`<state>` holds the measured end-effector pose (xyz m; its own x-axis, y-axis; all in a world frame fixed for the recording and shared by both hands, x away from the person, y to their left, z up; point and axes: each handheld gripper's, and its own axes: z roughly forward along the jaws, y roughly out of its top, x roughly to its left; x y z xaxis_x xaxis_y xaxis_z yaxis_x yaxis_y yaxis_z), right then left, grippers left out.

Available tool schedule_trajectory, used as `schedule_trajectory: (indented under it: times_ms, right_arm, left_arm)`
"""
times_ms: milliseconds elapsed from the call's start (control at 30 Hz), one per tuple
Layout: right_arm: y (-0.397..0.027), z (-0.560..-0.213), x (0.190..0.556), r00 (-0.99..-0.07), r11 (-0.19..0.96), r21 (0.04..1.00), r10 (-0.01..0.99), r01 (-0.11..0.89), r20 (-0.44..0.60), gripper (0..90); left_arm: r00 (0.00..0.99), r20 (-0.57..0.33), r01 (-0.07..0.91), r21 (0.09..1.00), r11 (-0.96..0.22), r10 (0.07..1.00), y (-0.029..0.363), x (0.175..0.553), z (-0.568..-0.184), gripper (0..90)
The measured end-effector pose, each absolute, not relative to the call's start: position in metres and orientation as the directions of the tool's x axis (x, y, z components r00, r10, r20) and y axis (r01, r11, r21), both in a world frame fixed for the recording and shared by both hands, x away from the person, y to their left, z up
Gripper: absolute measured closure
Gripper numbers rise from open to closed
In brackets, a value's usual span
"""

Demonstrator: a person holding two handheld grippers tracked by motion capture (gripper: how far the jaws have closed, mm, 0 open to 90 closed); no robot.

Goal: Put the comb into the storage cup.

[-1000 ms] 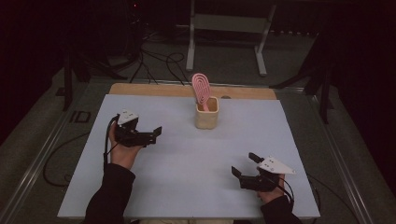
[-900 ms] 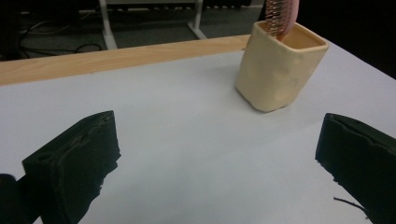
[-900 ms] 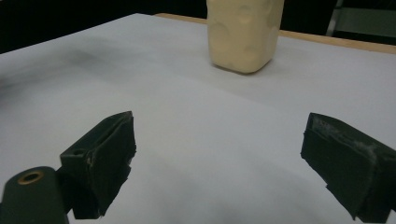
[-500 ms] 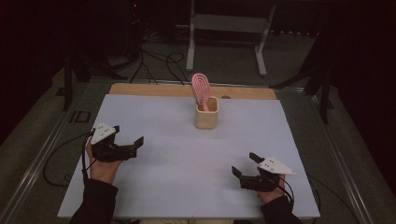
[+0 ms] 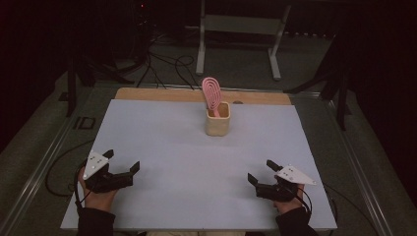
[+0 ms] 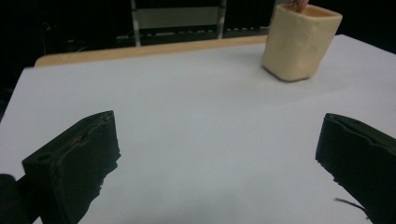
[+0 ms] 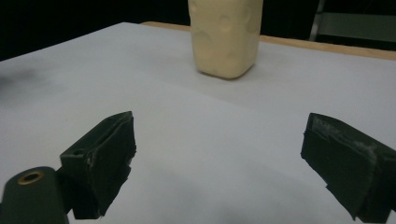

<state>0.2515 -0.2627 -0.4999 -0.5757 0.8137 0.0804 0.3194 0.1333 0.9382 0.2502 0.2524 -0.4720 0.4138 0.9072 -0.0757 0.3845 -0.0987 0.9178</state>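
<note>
Since the earlier frame, left gripper [image 5: 121, 162] retreated toward the table's near edge; both it and right gripper [image 5: 261, 172] gaped wide, empty. Tall pink slotted spatula [image 5: 212, 95] stood in the cream square ceramic cup [image 5: 217, 121], far off; a careless reach could tip it.

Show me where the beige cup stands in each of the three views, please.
High view: beige cup at centre, towards the far edge.
Left gripper view: top right, top cut off.
Right gripper view: top centre, top cut off.
Shared landmark: the wooden strip behind the cup.

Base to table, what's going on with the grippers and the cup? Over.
Left gripper open, empty. Right gripper open, empty. Pink spatula upright in beige cup. Nothing between.
</note>
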Motion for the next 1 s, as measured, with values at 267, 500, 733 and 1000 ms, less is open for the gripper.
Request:
schedule_trajectory:
  times_ms: [267, 500, 733, 1000]
  right_arm:
    - [-0.262, -0.498, 0.251, -0.578, 0.147, 0.940, 0.814, 0.308, 0.062, 9.8]
    - [-0.264, -0.497, 0.251, -0.577, 0.162, 0.939, 0.815, 0.305, 0.047, 9.7]
    - [-0.271, -0.492, 0.249, -0.560, 0.164, 0.942, 0.828, 0.294, 0.030, 9.5]
    - [-0.275, -0.491, 0.246, -0.544, 0.172, 0.941, 0.839, 0.293, 0.016, 9.2]
  left_arm:
    - [0.439, -0.058, 0.389, 0.912, -0.132, 0.896, 0.258, 0.239, -0.477, 0.0]
    - [0.461, -0.036, 0.374, 0.914, -0.158, 0.887, 0.260, 0.230, -0.479, 0.0]
    - [0.466, -0.009, 0.334, 0.928, -0.167, 0.885, 0.257, 0.225, -0.480, 0.0]
    - [0.460, 0.002, 0.307, 0.938, -0.162, 0.888, 0.251, 0.227, -0.481, 0.0]
